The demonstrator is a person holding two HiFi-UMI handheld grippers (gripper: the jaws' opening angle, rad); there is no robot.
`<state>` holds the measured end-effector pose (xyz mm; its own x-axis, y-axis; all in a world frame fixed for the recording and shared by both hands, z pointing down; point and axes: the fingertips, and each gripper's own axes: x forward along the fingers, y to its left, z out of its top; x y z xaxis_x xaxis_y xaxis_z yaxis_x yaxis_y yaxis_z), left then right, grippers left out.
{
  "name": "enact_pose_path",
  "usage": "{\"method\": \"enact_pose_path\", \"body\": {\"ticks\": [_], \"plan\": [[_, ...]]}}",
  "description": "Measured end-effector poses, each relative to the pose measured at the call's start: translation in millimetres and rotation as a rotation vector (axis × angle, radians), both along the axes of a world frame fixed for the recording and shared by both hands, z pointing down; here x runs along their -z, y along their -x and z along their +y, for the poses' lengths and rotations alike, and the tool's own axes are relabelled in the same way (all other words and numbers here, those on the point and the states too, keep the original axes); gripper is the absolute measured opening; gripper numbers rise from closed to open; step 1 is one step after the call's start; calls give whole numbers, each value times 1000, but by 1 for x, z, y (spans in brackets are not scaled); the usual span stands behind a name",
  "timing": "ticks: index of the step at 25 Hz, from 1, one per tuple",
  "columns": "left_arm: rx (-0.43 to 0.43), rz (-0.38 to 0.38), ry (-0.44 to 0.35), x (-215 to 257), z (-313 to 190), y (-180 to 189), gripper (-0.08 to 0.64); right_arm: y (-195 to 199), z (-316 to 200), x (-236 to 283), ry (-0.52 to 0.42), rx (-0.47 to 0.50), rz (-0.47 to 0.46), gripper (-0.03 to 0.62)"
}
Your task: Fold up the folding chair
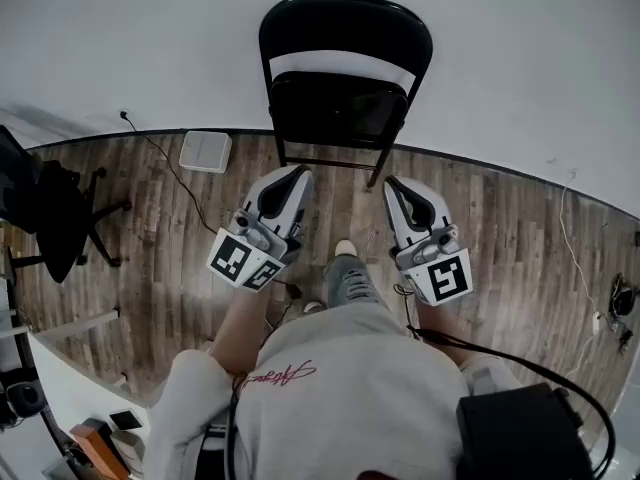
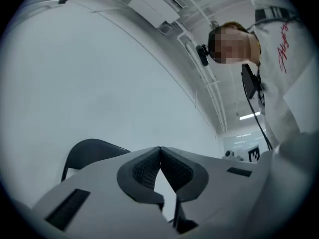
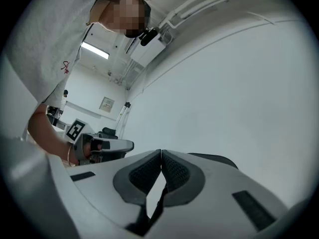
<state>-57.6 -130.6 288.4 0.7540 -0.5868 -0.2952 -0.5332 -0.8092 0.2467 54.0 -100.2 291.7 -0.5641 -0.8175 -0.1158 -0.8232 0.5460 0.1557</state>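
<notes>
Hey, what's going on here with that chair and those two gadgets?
A person stands facing a black folding chair by the white wall, with a gripper in each hand. The left gripper and the right gripper are both shut with nothing in them. They are held in the air short of the chair and touch nothing. The chair looks folded flat, though this angle leaves some doubt.

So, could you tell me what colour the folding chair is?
The chair is black; best in head view.
</notes>
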Motion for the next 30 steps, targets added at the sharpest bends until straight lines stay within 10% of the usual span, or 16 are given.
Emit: {"method": "enact_pose_path", "body": {"ticks": [10, 30], "plan": [[-81, -155, 89, -11, 153, 38, 17, 78, 141, 16, 56, 31, -51, 18], [-113, -164, 48, 15, 227, -26, 17, 35, 217, 41, -5, 57, -33, 18]]}}
